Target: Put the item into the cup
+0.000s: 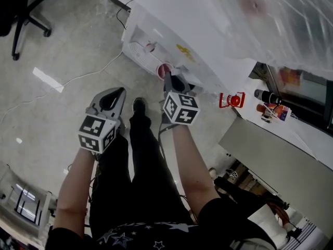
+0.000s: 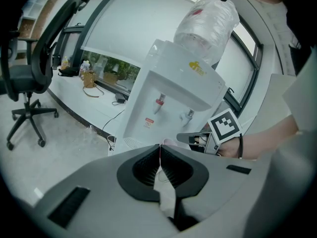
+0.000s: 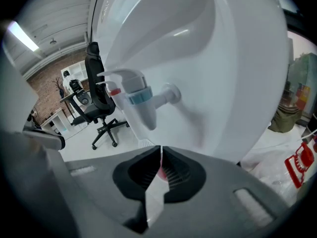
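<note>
A red-pink cup [image 1: 164, 70] is held at the front of a white water dispenser [image 1: 156, 35], over its drip tray [image 1: 139, 51]. My right gripper [image 1: 169, 78] is shut on the cup's thin wall. In the right gripper view, pink shows between the closed jaws [image 3: 161, 150], just below the blue tap [image 3: 141, 99]; a red tap [image 3: 114, 90] sits to its left. My left gripper [image 1: 117, 95] hangs over the floor to the left, apart from the dispenser, shut with nothing in it [image 2: 159, 148]. From there I see the cup [image 2: 171, 143] beside the right gripper [image 2: 187, 138].
A large water bottle [image 2: 208, 19] tops the dispenser. A black office chair [image 1: 23, 9] stands on the floor at the far left, and a cable [image 1: 99, 69] runs across the floor. A white counter at right carries a red object [image 1: 232, 100] and small bottles [image 1: 268, 108].
</note>
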A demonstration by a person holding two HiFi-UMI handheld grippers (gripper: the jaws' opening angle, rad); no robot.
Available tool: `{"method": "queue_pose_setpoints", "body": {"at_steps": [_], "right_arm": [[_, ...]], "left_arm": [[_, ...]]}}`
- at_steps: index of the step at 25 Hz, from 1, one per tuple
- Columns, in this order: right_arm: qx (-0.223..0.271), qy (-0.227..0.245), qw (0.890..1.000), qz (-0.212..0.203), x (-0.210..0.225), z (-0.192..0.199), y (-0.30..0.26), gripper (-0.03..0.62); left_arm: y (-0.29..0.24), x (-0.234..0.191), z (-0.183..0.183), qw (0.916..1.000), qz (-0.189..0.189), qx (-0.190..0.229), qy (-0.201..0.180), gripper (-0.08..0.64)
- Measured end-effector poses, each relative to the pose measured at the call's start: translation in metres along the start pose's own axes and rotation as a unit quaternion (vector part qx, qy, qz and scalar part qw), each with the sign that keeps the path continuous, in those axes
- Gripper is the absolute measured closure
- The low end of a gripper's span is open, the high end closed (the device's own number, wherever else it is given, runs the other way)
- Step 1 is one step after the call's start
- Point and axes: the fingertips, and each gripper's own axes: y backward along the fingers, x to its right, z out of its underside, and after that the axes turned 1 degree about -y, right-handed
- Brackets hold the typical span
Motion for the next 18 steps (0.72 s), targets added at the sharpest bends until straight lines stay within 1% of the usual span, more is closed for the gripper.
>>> {"method": "queue_pose_setpoints", "body": {"at_steps": [1,2,3,12,18], "right_arm": [[-0.001,-0.002,1.000,-0.001,-0.002,0.001,0.003,0.581],[-0.002,-0.006,1.000,-0.003,-0.005,0.002,0.007,0.560],[-0.004,-0.010,1.000,-0.006,-0.008,0.003,0.011,0.508],[0.018,-0.037,0.999,0.009,-0.031,0.011,0.069,0.506],[0.067,-0.057,0.996,0.023,-0.041,-0.005,0.121,0.507]], "left_arm": [[0.003,0.002,-0.001,1.0000,0.002,0.001,-0.002,0.551],[0.006,0.005,-0.003,1.0000,0.005,0.002,-0.004,0.551],[0.010,0.007,-0.004,1.0000,0.006,0.003,-0.006,0.551],[0.060,0.025,-0.007,0.9994,0.016,0.002,-0.030,0.551],[0.097,0.035,-0.006,0.9991,0.020,-0.003,-0.036,0.551]]}}
